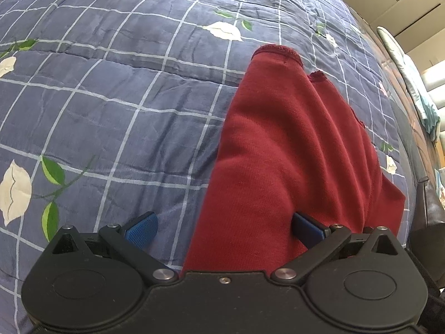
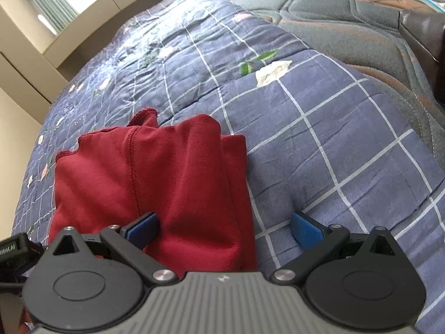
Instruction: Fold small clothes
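Note:
A dark red knit garment [image 1: 281, 150] lies folded on the blue checked quilt [image 1: 111, 97]; it also shows in the right wrist view [image 2: 155, 178]. My left gripper [image 1: 222, 231] is open, its blue pads [image 1: 141, 232] spread either side of the garment's near left edge. My right gripper [image 2: 222, 229] is open over the garment's near right edge, its left pad [image 2: 143, 228] above the cloth and the right pad over the quilt [image 2: 347, 153]. Neither gripper holds anything.
The quilt has white grid lines and printed flowers [image 1: 15, 192]. Bare mattress [image 2: 347, 25] shows beyond the quilt's edge. Cupboards and a window [image 2: 52, 8] stand at the far side. A dark bed frame edge [image 1: 425, 203] is at the right.

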`<state>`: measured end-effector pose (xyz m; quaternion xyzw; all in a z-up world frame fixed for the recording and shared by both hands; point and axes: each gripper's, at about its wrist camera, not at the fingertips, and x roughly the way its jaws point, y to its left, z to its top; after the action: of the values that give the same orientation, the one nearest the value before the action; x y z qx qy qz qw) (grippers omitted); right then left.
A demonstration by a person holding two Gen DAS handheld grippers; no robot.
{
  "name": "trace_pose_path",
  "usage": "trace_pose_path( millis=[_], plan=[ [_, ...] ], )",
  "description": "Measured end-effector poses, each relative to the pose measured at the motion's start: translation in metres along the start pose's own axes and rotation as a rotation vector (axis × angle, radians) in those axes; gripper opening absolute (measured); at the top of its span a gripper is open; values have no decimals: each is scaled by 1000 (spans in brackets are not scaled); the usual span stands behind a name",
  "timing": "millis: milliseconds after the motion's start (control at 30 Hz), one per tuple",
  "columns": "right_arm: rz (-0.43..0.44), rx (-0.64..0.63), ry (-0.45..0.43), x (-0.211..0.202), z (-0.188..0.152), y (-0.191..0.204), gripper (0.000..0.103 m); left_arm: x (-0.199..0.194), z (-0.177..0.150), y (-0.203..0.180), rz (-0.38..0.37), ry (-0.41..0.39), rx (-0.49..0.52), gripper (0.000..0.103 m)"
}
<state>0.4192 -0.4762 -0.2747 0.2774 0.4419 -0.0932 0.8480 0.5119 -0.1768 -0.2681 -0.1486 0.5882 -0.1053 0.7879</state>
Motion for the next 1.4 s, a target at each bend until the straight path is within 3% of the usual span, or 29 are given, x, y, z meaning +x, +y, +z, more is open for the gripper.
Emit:
trace_pose_path(
  millis=[100, 233, 300, 367, 467, 600, 700, 867, 1100, 1233, 1400],
  plan=[
    [4, 27, 25, 0, 5, 5, 101, 0, 1, 0, -7, 3, 12, 103],
    [27, 20, 4, -6, 3, 17, 74, -5, 1, -1, -38, -3, 41, 99],
    [18, 17, -12, -11, 0, 24, 63, -8, 2, -2, -64, 1, 53, 88],
    [7, 8, -33, -18, -3, 31, 38, -13, 2, -4, -87, 6, 63, 77],
    [-12, -19, -68, -30, -8, 44, 18, -20, 1, -7, -75, 2, 84, 58],
    [24, -52, -133, -54, -16, 68, 16, -36, 1, -5, -92, -17, 87, 35],
    [71, -91, -154, -68, -22, 92, 16, -56, -1, 0, -118, -43, 102, 29],
    [169, -162, -161, -76, -39, 136, 16, -102, -4, 18, -52, -124, 148, 28],
    [273, -231, -96, -62, -74, 196, 16, -159, -5, 80, 51, -201, 79, 28],
    [291, -270, -53, -54, -94, 217, 16, -176, -13, 112, 109, -219, 35, 28],
    [253, -286, 10, -38, -112, 222, 16, -173, -28, 147, 126, -196, -30, 28]
  ],
)
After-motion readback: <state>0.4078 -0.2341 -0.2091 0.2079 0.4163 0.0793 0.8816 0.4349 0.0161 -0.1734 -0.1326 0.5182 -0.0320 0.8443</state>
